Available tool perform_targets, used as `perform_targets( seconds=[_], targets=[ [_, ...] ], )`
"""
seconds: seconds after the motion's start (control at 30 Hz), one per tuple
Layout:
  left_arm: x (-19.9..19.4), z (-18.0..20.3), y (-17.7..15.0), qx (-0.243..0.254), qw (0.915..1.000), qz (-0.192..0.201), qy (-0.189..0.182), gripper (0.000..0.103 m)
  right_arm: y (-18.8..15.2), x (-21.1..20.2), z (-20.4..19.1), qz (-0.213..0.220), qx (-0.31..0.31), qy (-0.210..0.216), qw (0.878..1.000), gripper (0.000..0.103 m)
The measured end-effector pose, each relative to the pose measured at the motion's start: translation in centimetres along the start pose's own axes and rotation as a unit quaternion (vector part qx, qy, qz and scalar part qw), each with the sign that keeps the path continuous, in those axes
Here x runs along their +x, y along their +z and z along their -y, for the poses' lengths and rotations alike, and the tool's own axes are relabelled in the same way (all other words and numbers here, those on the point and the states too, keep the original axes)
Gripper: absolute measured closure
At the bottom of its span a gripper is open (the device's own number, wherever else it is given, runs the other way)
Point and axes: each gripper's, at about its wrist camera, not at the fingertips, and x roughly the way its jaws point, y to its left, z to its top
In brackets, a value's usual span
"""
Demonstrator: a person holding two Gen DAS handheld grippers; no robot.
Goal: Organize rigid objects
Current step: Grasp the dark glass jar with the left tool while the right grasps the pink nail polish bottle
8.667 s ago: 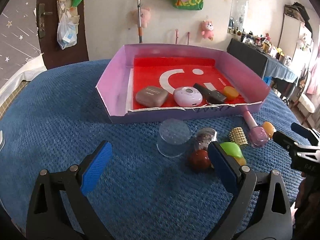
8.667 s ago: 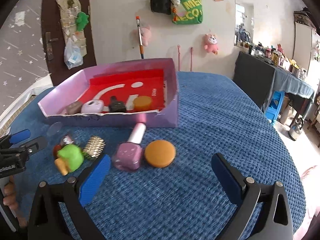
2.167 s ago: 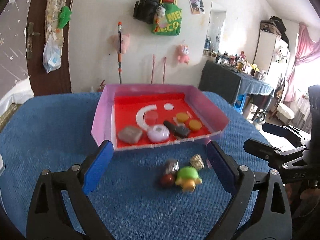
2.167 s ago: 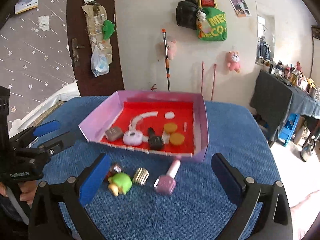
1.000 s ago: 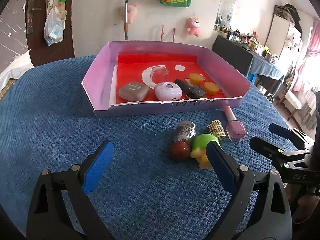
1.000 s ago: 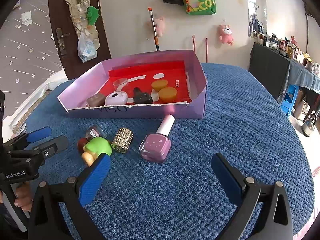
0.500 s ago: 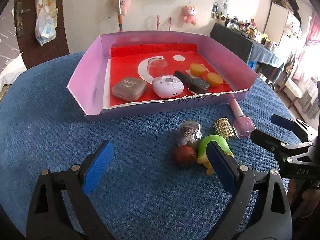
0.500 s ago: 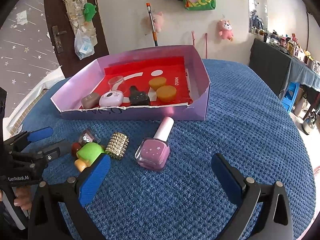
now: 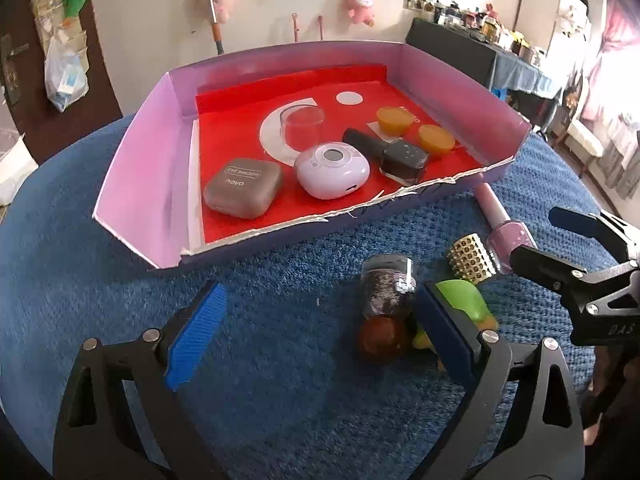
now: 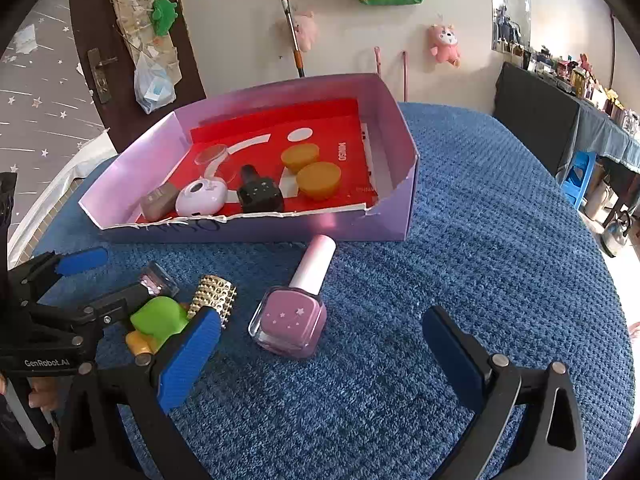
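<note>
Your left gripper (image 9: 318, 340) is spread wide and empty, low over the blue cloth (image 9: 100, 300). Just ahead of its right finger: the glitter jar (image 9: 386, 290) lying on its side, with the red-brown ball (image 9: 380, 336) touching it on the near side. The green toy (image 9: 464, 304) is partly hidden behind that same finger's pad. Gold studded cylinder (image 9: 472, 258) sits further ahead and to the right, next to the green toy.

Your right gripper (image 10: 320, 360) is also fully apart, holding nothing. The pink nail polish bottle (image 10: 296, 308) lies on the cloth directly ahead between the fingers, cap pointing away from you toward the box; cap end is close to the box wall, can't tell if it touches. From this view the gold cylinder and green toy are just beyond the left finger's pad.

The purple box (image 9: 136, 184) with red floor sits ahead of both tools. Inside: brown eyeshadow case (image 9: 242, 192), white round case (image 9: 332, 176), black nail polish bottle (image 9: 394, 154), clear cup (image 9: 302, 130) and two orange pots (image 9: 414, 128), the pots on the far right side.
</note>
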Motion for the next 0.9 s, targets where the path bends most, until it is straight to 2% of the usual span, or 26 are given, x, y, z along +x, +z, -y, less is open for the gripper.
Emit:
perform_targets(
  seconds=[0.4, 0.73, 0.83, 0.9],
  targets=[
    [0.9, -0.4, 0.3, 0.01, 1.0, -0.002, 0.001, 0.008, 0.1, 2.1, -0.3, -0.025, -0.001, -0.018, 1.0, 0.0],
    [0.8, 0.1, 0.0, 0.023, 0.9991, 0.021, 0.03, 0.008, 0.1, 2.6, -1.3, -0.023, -0.019, -0.043, 0.999, 0.013],
    [0.9, 0.2, -0.1, 0.024, 0.9994, 0.02, 0.017, 0.021, 0.0, 2.7, -1.4, -0.024, -0.02, -0.043, 0.999, 0.015],
    [0.9, 0.4, -0.1, 0.023, 0.9996, 0.018, 0.003, 0.035, -0.1, 2.8, -1.5, -0.023, -0.023, -0.044, 0.999, 0.02]
  ],
)
